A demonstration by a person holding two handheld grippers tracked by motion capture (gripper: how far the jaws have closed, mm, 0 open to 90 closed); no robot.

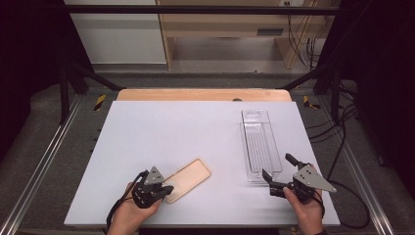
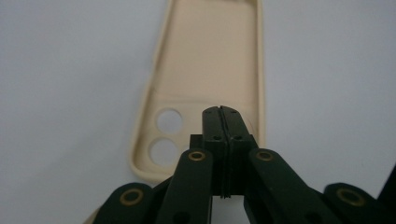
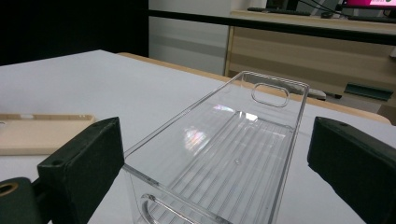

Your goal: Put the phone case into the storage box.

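Note:
A beige phone case [image 1: 190, 177] lies inside-up on the white table [image 1: 171, 132], its two camera holes toward me. My left gripper [image 1: 168, 189] hovers over the case's near end. In the left gripper view the left gripper [image 2: 223, 113] has its pads pressed together above the case [image 2: 210, 56], and I see nothing between them. A long clear plastic tray [image 1: 259, 142] lies at the right. My right gripper [image 1: 277, 165] is open, one jaw on each side of the tray's near end [image 3: 210, 186] without touching it. The case [image 3: 42, 135] also shows at the left of the right gripper view.
The white board lies on a wooden tabletop [image 1: 195, 94] with black frame bars [image 1: 195, 10] around it. Cables [image 1: 342, 147] trail off the right side. Wooden furniture [image 3: 303, 51] stands beyond the far edge.

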